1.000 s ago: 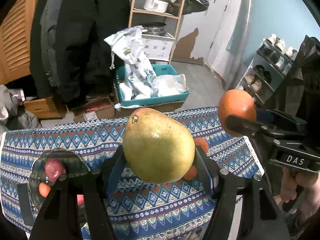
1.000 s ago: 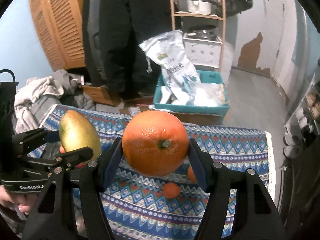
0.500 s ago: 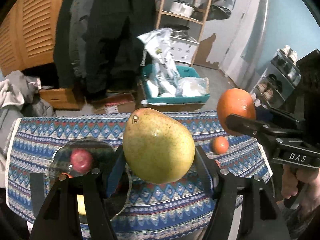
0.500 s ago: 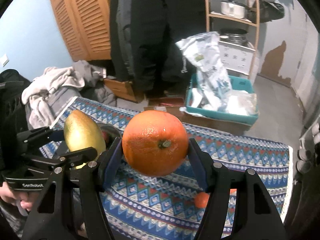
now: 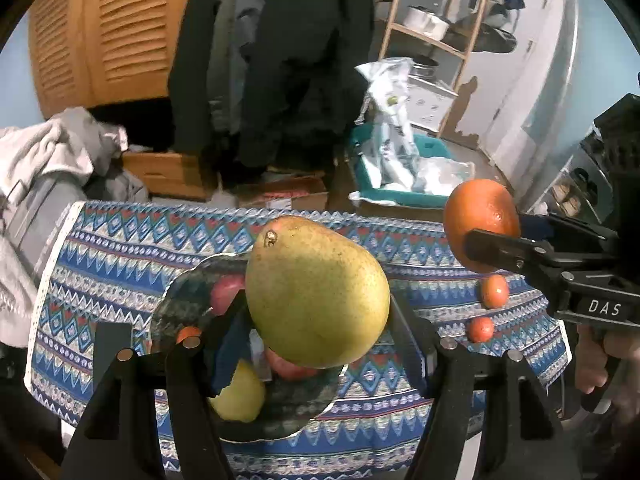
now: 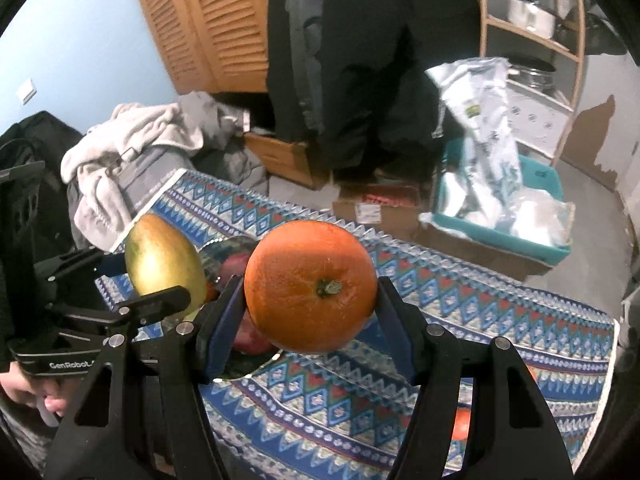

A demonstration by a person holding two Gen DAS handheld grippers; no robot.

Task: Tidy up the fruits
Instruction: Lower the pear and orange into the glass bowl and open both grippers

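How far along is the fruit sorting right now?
Partly done. The glass bowl on the patterned cloth already holds a red fruit, a yellow one and more. In hand: the left gripper clamps a pear above the bowl, and the right gripper clamps an orange. Left: two small orange fruits on the cloth.

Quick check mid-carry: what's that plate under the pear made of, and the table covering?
Plate: looks like dark tinted glass, glossy, with reflections and the pattern faintly showing through. Covering: woven fabric, matte, with a printed geometric pattern and a pale edge trim.
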